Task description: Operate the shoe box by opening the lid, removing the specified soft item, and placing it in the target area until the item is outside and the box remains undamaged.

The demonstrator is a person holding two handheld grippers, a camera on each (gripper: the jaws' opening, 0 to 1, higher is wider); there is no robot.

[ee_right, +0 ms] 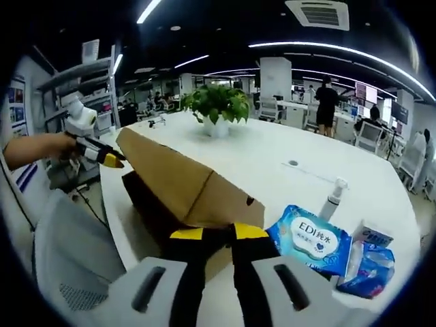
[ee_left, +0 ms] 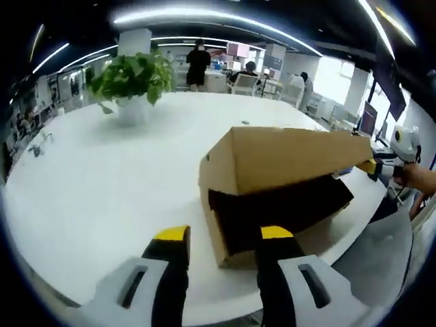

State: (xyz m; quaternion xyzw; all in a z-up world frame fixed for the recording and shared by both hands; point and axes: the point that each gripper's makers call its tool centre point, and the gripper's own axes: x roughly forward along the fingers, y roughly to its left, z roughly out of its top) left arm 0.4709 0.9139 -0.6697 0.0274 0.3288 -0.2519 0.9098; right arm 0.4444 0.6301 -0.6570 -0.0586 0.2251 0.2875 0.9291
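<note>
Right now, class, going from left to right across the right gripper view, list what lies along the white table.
Other tongs held by a hand → cardboard shoe box with raised lid → blue wet-wipes pack → blue tissue packet.

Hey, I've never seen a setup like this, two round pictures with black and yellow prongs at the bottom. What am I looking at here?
A person holds a two-jaw gripper in each hand, and a fisheye camera rides on each, hence the round pictures. The prongs are each gripper's own jaws.

In the left gripper view, the left gripper stands open before a cardboard shoe box on a white table. The box's lid is lifted, showing a dark inside. At the right edge the right gripper, in a hand, meets the lid's far end; whether it grips there is unclear.

The right gripper view looks from the opposite end: the right gripper sits against the lid, and the left gripper appears at the left. Also on the table: a potted plant, a blue wet-wipes pack and a small spray bottle.
</note>
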